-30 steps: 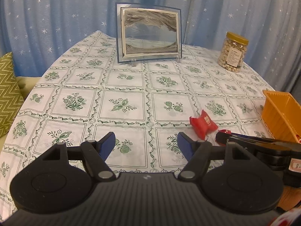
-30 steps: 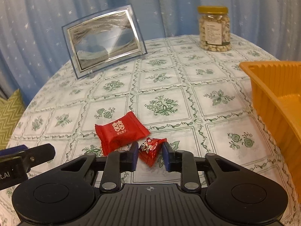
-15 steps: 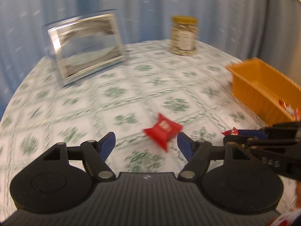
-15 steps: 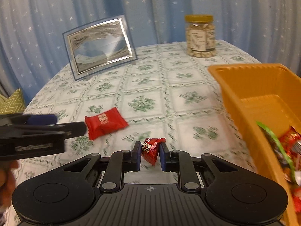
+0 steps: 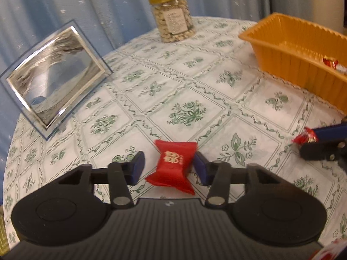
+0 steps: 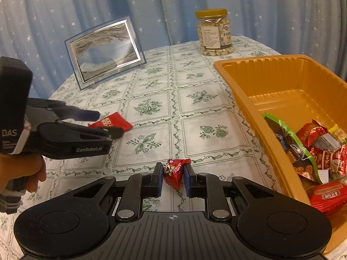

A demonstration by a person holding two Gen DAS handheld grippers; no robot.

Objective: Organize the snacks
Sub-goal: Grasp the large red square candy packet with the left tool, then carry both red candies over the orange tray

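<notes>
A red pillow-shaped snack packet [image 5: 171,173] lies on the patterned tablecloth between the fingers of my left gripper [image 5: 170,161]. Its jaws are closing around the packet; the right pad touches its edge and a small gap shows at the left pad. From the right wrist view the same gripper [image 6: 108,123] straddles that packet [image 6: 118,122]. My right gripper [image 6: 173,173] is shut on a small red wrapped candy [image 6: 174,170], held just above the cloth to the left of the orange tray [image 6: 238,82]. The tray holds several wrapped snacks [image 6: 314,143].
A jar of nuts [image 6: 213,32] with a yellow lid and a glass picture frame [image 6: 104,52] stand at the table's far side before a blue starred curtain. A person's hand [image 6: 21,173] grips the left tool. The orange tray [image 5: 282,43] sits at the table's right edge.
The left gripper rolled and swung over to the red packet, and its jaws have narrowed around it. The right gripper carried the small candy off the cloth toward the orange tray.
</notes>
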